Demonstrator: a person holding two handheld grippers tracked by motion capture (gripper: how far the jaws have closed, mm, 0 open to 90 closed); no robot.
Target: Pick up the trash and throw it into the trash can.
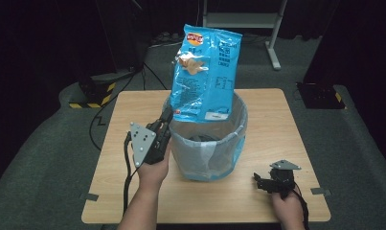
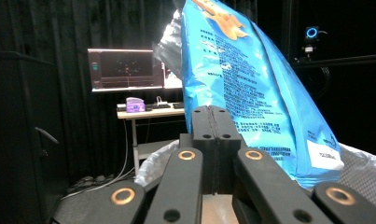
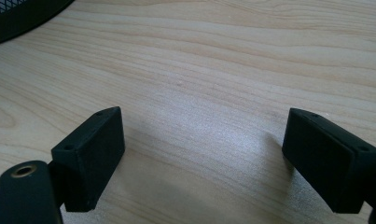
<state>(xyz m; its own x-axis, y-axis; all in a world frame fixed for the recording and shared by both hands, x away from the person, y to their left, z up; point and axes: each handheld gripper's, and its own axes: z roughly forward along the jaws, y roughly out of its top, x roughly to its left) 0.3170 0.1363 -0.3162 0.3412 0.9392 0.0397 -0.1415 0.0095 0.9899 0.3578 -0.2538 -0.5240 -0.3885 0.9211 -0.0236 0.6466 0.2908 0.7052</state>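
A large blue crisp bag of shiny foil stands upright above the round mesh waste bin lined with a pale plastic bag, its bottom edge dipping just inside the rim at the bin's far-left side. The left gripper has its jaws pressed flat together at the bag's lower left corner — they appear to pinch that corner, though the pinch itself is hard to make out. The right gripper rests low over the pale wooden counter to the bin's right, jaws spread wide and holding nothing. Judging by this, the bag is being dropped into the bin — it is over the opening but mostly outside, so lowering and letting go remain.
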